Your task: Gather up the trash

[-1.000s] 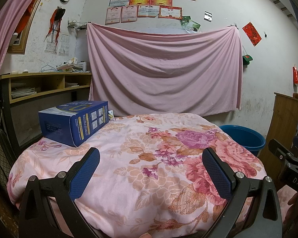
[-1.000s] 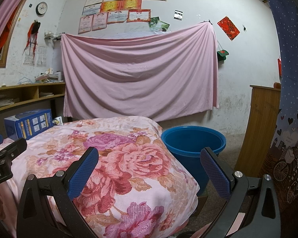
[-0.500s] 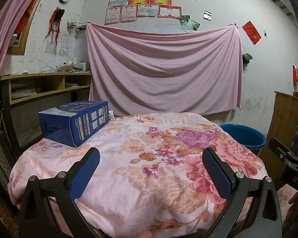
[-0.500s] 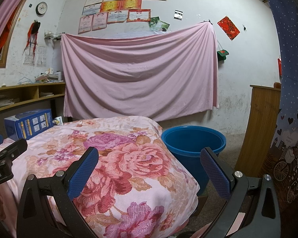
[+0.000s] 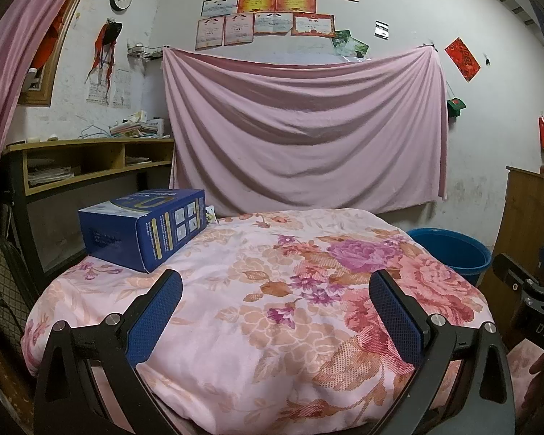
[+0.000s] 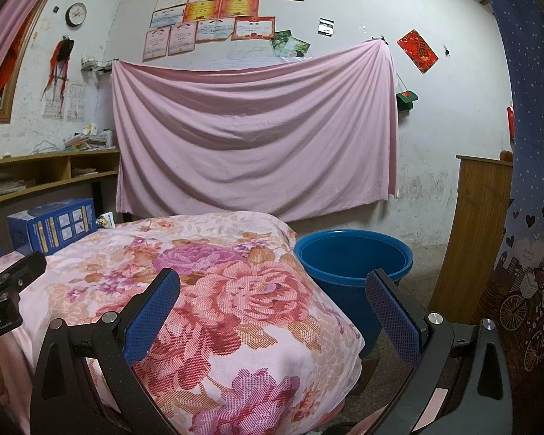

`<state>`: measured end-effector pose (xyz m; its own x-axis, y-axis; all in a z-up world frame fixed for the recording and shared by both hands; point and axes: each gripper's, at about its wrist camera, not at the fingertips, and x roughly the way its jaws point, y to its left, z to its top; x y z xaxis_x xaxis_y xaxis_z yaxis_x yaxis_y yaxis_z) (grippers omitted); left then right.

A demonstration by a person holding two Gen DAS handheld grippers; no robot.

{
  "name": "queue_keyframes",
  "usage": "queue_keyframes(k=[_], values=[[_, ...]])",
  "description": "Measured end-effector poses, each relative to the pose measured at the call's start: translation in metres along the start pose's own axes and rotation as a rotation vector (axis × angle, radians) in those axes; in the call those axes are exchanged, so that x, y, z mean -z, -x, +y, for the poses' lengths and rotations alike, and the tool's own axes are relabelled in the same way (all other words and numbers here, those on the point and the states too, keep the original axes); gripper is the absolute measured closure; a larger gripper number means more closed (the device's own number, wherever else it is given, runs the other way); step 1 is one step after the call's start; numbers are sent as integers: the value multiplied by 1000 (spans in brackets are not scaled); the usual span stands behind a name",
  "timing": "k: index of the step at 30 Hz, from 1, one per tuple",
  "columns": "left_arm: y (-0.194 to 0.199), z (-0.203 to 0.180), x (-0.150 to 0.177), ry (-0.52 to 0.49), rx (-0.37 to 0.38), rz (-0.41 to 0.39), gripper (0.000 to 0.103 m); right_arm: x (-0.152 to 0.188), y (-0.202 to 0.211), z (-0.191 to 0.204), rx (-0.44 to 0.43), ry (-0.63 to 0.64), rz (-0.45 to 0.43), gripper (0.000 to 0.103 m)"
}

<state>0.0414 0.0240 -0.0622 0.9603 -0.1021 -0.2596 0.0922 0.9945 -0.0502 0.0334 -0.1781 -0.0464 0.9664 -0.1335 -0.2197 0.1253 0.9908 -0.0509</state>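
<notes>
Left gripper (image 5: 275, 291) and right gripper (image 6: 272, 290), each with its blue-padded fingers spread wide and nothing between them, held above the near edge of a surface draped in a floral quilt (image 5: 272, 308). A blue carton (image 5: 145, 230) lies on its side on the quilt's far-left corner; just behind it, at the quilt's far edge, a small printed packet (image 5: 210, 214), its contents too small to tell. A blue plastic tub (image 6: 351, 275) stands on the floor just beside the quilt's right edge, its interior showing nothing inside. A pink sheet (image 5: 304, 130) hangs on the wall behind the quilt; a wooden shelf unit (image 5: 90, 163) stands to the quilt's far left.
</notes>
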Motion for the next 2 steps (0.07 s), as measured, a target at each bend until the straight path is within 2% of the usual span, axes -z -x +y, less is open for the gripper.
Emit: queue_keyframes(k=[2], values=[[0, 0, 0, -2, 0, 1, 2, 0, 0, 0, 0, -1, 0, 0]])
